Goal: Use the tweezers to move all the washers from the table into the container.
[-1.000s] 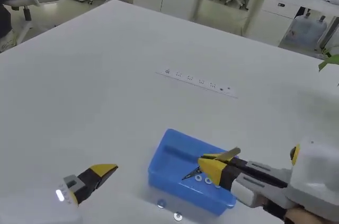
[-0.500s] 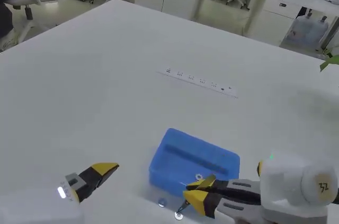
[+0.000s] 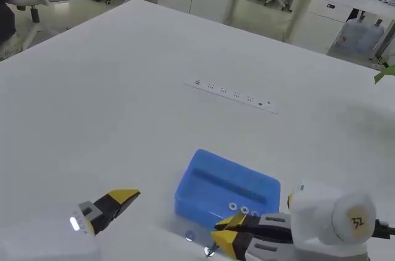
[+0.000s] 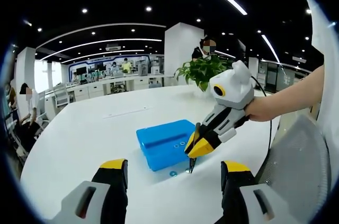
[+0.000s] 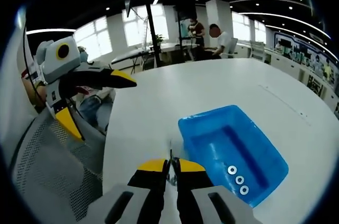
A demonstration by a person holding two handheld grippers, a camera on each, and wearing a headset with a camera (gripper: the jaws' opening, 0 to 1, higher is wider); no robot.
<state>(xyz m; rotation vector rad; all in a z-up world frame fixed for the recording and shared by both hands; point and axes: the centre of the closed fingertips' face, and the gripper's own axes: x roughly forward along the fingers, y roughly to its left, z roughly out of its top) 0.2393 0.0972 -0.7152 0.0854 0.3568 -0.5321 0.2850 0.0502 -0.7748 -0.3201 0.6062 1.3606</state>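
Observation:
The blue container (image 3: 213, 181) sits near the table's front edge with three washers (image 3: 244, 210) inside. Two more washers (image 3: 188, 235) lie on the table just in front of it. My right gripper (image 3: 229, 231) is shut on the tweezers (image 3: 212, 249), whose tip points down at the nearer washer (image 3: 208, 251). In the right gripper view the tweezers (image 5: 170, 167) stick out between the closed jaws, left of the container (image 5: 212, 128). My left gripper (image 3: 120, 200) hovers open to the left, apart from everything. The left gripper view shows its own gripper (image 4: 174, 167) wide open, facing the container (image 4: 159, 144) and the tweezers (image 4: 190, 168).
A strip of sockets (image 3: 231, 95) is set into the white table (image 3: 123, 88) further back. Office chairs and cabinets stand beyond the far edge. A mesh chair (image 5: 47, 181) stands close behind the table's near edge.
My right gripper has pulled back from above the container and dropped to the table in front of it, bringing the tweezers' tip down at a loose washer. The left gripper has stayed still.

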